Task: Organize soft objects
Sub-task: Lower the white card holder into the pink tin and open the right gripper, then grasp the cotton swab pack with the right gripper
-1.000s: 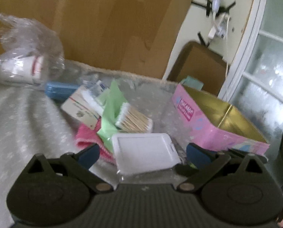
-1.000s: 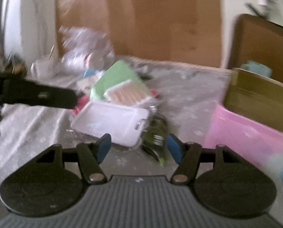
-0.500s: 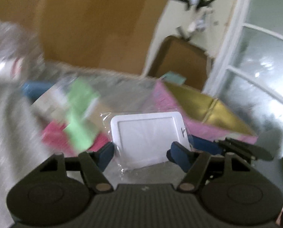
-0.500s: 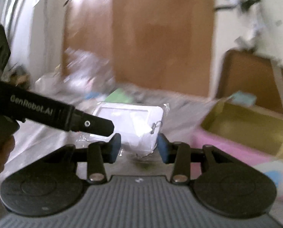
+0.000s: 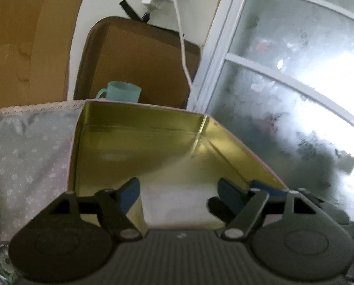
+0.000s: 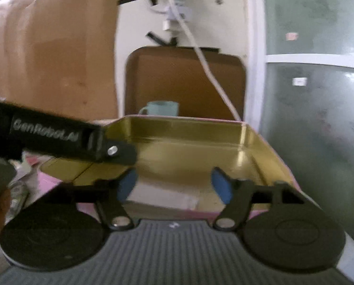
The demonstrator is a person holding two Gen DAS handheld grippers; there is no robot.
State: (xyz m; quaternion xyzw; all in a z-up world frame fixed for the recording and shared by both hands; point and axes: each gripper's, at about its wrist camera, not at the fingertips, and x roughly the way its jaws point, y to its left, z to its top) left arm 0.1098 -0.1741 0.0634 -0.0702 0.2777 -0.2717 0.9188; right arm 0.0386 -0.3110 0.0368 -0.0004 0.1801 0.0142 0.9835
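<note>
A pink box with a gold inside (image 5: 139,142) fills the left wrist view and also shows in the right wrist view (image 6: 191,142). A white flat packet (image 5: 179,201) lies on the box floor, seen too in the right wrist view (image 6: 162,196). My left gripper (image 5: 178,191) is open above the packet, apart from it. My right gripper (image 6: 174,185) is open over the box's near edge, empty. The left gripper's body (image 6: 58,140) crosses the right wrist view from the left.
A teal mug (image 5: 122,92) stands behind the box in front of a brown panel (image 5: 141,59). A frosted glass door (image 5: 295,95) is at the right. The flowered cloth (image 5: 30,147) lies left of the box. A white cable (image 5: 181,35) hangs down.
Both grippers carried the white packet from the pile to the pink box. Both have opened and the packet now lies in the box.
</note>
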